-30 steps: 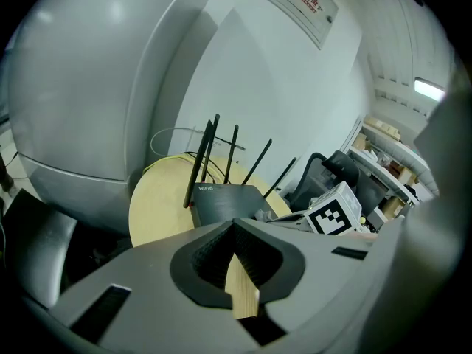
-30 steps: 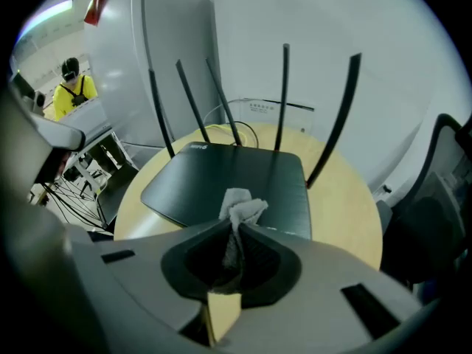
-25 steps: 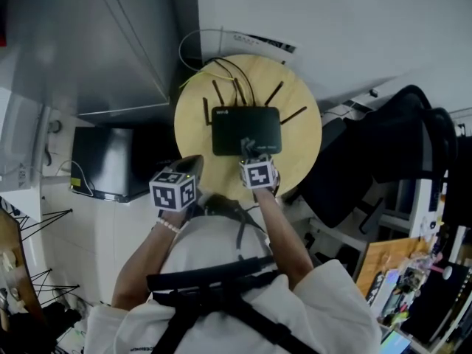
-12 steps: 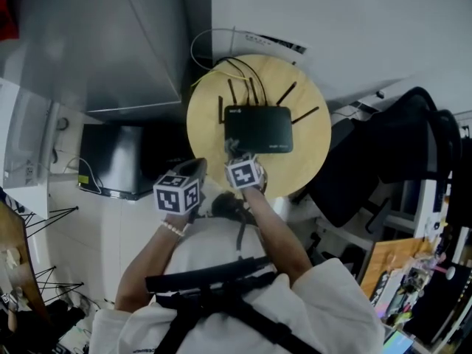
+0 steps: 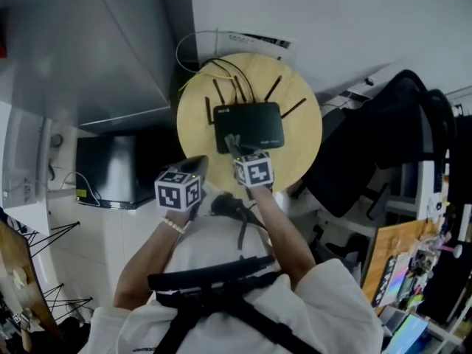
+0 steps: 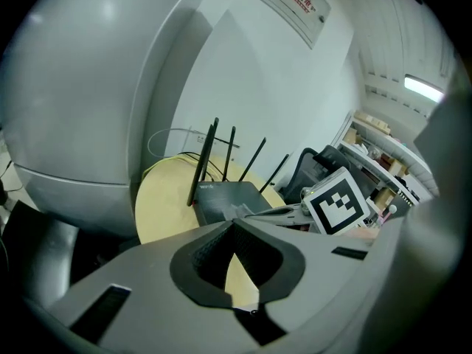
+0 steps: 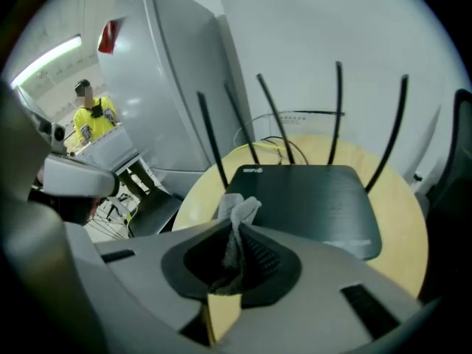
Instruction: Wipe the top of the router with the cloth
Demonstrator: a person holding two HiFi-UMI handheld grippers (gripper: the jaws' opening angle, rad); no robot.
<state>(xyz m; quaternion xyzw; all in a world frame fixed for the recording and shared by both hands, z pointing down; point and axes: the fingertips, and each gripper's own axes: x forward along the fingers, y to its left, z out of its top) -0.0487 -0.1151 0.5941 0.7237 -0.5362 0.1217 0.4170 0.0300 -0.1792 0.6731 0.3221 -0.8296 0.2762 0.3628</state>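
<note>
At far left we see a large grey cabinet (image 5: 88,50) with a dark box (image 5: 110,164) below it, both beside the round wooden counter (image 5: 299,150). Our left hand-held gripper (image 6: 234,226) hangs off the counter's near left edge, its jaws pressed together at the tips with nothing between them. The black router (image 5: 248,126) lies mid-counter with its long axis running left to right across our view. Its antennas (image 7: 338,113) stand up along the far edge, which faces the wall, and yellow and black cables (image 5: 221,66) loop behind it. Our right hand-held gripper (image 7: 235,223) is pinching the grey cloth (image 7: 240,205), and a tuft of it pokes past the tips over the router's near left corner. We cannot tell whether it touches. A black office chair (image 5: 369,153) crowds the counter's right side.
</note>
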